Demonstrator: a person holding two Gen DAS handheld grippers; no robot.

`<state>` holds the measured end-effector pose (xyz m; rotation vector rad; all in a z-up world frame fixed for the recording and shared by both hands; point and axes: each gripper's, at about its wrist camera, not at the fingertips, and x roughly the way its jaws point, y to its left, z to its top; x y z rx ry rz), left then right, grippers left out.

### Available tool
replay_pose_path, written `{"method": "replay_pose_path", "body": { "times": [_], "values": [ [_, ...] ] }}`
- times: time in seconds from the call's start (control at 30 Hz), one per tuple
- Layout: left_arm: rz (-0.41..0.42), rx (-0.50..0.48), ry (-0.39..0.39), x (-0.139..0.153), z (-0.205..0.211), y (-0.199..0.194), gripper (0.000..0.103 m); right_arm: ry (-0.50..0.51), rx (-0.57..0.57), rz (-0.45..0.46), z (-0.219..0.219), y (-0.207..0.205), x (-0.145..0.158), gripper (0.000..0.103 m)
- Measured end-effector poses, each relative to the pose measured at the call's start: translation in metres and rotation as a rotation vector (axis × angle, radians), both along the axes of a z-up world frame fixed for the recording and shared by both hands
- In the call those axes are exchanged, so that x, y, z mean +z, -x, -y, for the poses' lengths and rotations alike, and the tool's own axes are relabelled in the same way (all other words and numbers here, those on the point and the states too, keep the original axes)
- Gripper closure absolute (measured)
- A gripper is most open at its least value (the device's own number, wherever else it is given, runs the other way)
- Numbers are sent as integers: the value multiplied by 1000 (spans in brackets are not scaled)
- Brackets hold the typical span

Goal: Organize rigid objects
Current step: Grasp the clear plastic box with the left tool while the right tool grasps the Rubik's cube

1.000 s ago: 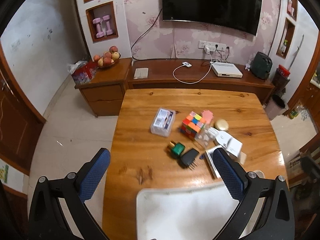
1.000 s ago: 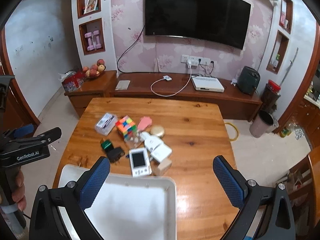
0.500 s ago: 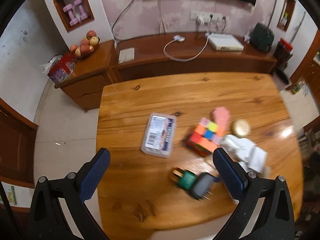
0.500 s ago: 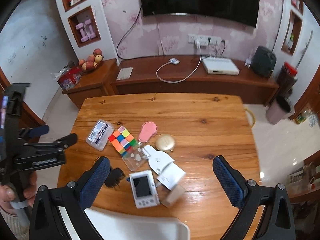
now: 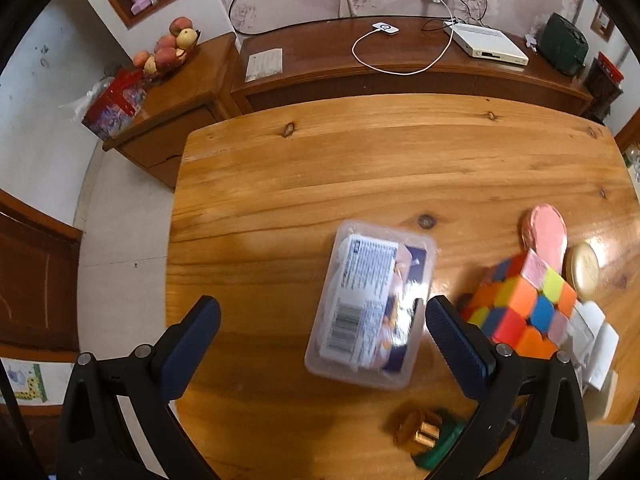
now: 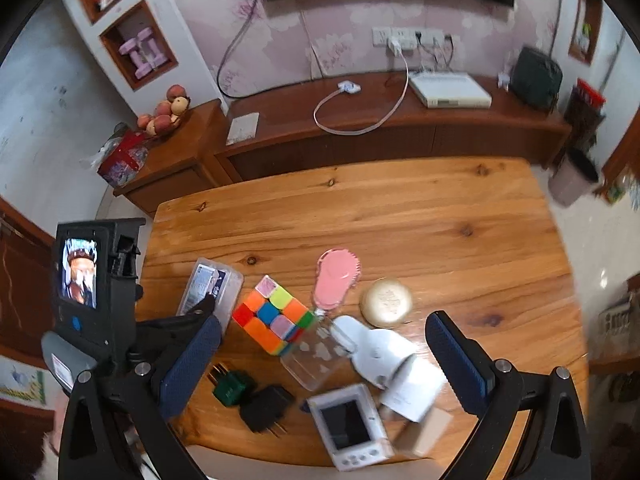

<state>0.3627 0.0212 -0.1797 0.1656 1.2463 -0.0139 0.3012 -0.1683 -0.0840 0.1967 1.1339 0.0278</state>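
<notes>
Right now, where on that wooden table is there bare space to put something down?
The far half of the table, toward the TV cabinet, is bare, as is its right side beyond the round gold tin. The near-left is crowded: clear plastic case, colour cube, pink comb, plugs, handheld game.

No text reads clearly. A clear case on the table carries a white label with a barcode and fine print, too blurred to make out.
</notes>
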Motion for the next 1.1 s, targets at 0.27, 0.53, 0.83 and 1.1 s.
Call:
{"method": "replay_pose_path", "body": {
  "times": [0.27, 0.53, 0.83, 1.1],
  "values": [
    [-48, 45, 114, -11, -8, -8, 1, -96, -20, -99, -19, -26, -47, 15],
    [-144, 37, 84, -35, -5, -7, 6, -173, -28, -158, -24, -45, -72, 20],
    [-114, 72, 109, -30, -21, -4, 28, -133, 6, -243, -39, -64, -87, 20],
    [-99, 79, 105, -29, -29, 4, 29, -23, 50, -317, -60, -68, -101, 20]
  ]
}}
